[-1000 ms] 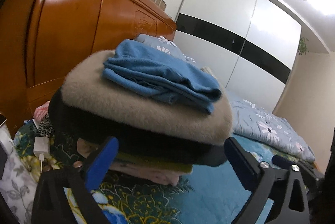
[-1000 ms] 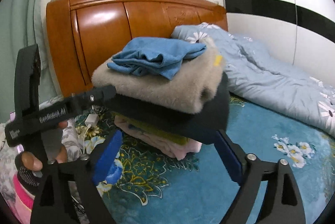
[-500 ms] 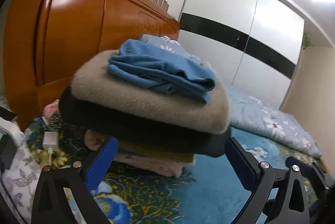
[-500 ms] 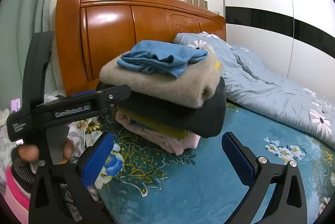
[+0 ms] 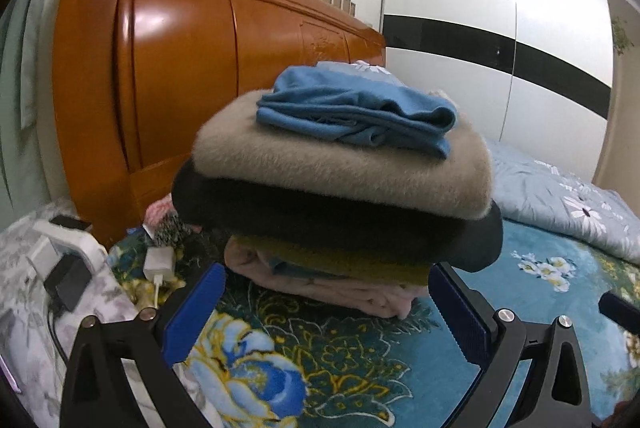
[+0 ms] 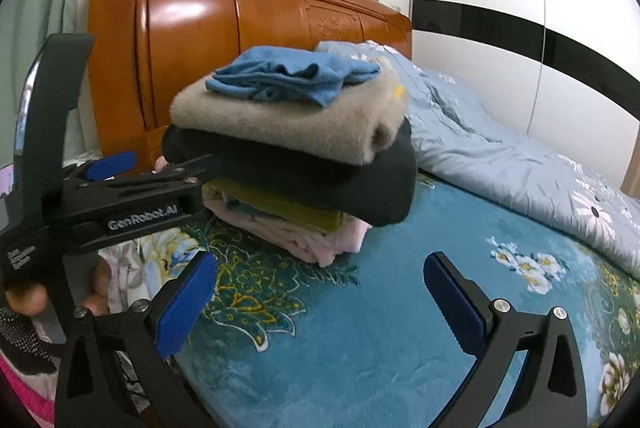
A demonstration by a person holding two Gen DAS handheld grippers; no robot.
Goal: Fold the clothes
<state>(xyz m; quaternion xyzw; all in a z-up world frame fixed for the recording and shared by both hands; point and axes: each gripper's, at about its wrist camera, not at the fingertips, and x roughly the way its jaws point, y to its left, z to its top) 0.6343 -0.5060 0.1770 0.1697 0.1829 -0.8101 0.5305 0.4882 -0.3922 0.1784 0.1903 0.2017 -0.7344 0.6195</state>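
A stack of folded clothes (image 5: 340,195) sits on the teal floral bedspread (image 5: 340,360) near the headboard. From the top it holds a blue garment (image 5: 360,111), a fluffy beige one (image 5: 320,163), a black one (image 5: 320,224), an olive one and pink ones at the bottom. The stack also shows in the right wrist view (image 6: 296,151). My left gripper (image 5: 326,308) is open and empty, just short of the stack's base. My right gripper (image 6: 320,292) is open and empty, a little back from the stack. The left gripper (image 6: 120,183) appears in the right wrist view, beside the stack.
An orange wooden headboard (image 5: 180,75) stands behind the stack. A light blue floral quilt (image 6: 520,163) lies bunched at the right. A white charger (image 5: 158,264) and a dark device (image 5: 68,282) lie at the left. White wardrobe doors (image 5: 500,39) fill the far wall.
Both grippers have drawn back from the stack, which now looks smaller and farther. Both have stayed open and empty.
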